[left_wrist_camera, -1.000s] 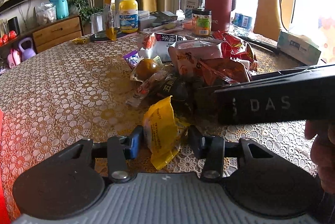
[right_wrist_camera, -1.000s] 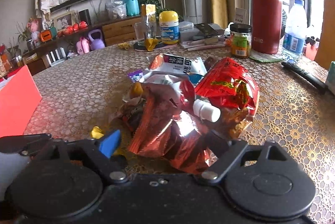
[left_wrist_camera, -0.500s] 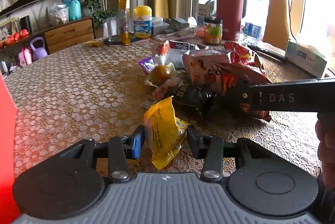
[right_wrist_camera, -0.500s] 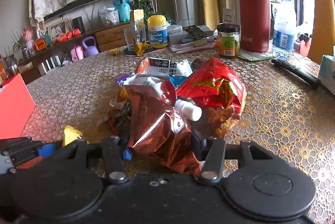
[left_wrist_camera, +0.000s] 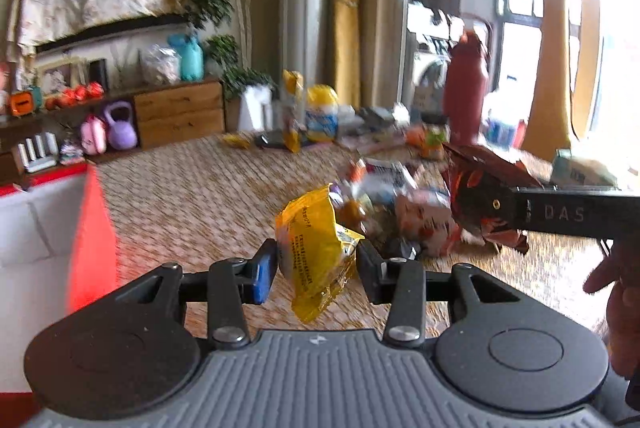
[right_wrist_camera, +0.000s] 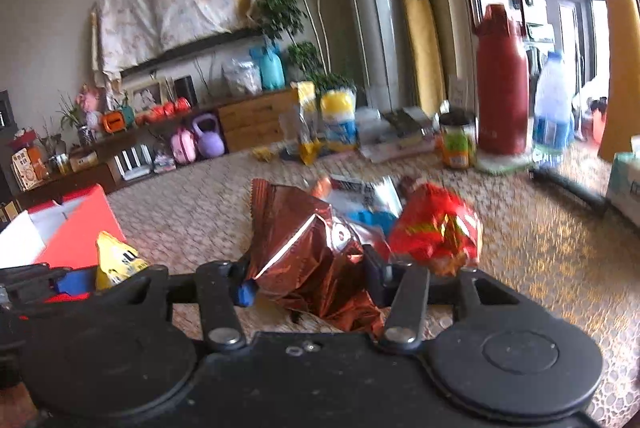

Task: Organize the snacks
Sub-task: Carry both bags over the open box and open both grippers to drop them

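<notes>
Carrying step: the left hand-held gripper [left_wrist_camera: 316, 265] is clamped on a yellow snack packet [left_wrist_camera: 316, 252], the right hand-held gripper [right_wrist_camera: 306, 278] on a copper foil pouch [right_wrist_camera: 308, 260], both at frame centre, seemingly lifted off the desk [left_wrist_camera: 192, 196]. Next, likely into the red box [right_wrist_camera: 76, 228] at left.

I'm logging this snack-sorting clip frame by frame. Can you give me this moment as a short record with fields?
left gripper: shut on yellow packet, lifted off the table
right gripper: shut on brown foil pouch, lifted
snack pile: mid-table, includes red bag
red box: at the left, open
table: patterned lace cloth
image: motion-blurred
</notes>
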Demonstrator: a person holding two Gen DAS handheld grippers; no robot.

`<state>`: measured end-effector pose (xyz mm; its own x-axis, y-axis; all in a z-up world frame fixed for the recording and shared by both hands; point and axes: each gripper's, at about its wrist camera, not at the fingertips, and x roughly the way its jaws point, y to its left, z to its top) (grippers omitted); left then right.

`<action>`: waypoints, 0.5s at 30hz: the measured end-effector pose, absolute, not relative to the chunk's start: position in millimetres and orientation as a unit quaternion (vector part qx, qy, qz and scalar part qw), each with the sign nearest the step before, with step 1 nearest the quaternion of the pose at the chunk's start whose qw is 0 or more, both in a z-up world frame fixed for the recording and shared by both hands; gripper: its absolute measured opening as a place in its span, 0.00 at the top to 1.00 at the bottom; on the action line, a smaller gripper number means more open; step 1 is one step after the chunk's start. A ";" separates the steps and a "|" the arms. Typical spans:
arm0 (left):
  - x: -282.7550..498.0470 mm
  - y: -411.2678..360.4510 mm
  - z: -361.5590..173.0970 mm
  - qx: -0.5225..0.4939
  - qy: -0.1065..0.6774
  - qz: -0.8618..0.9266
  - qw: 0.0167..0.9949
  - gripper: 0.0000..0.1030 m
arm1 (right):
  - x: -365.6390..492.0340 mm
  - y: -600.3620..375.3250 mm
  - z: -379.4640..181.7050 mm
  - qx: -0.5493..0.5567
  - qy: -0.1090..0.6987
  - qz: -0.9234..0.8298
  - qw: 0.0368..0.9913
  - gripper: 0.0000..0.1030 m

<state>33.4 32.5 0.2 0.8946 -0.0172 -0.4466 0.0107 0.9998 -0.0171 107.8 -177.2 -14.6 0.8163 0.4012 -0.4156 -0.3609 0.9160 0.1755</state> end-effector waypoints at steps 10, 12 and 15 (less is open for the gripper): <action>-15.9 101.1 64.3 -0.008 0.175 0.083 0.981 0.59 | 86.1 -126.4 38.5 0.031 0.172 0.301 0.937 0.52; -22.4 119.7 71.5 -0.004 0.171 0.111 0.979 0.59 | 84.9 -107.7 48.2 0.023 0.163 0.328 0.930 0.52; -28.2 147.7 77.6 -0.004 0.181 0.144 0.973 0.59 | 86.3 -71.7 60.5 0.011 0.165 0.363 0.917 0.52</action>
<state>-28.2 147.7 77.6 0.8929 0.2787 -0.3537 -0.2818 0.9585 0.0439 86.3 -71.7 60.5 0.6820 0.6696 -0.2942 -0.6626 0.7360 0.1390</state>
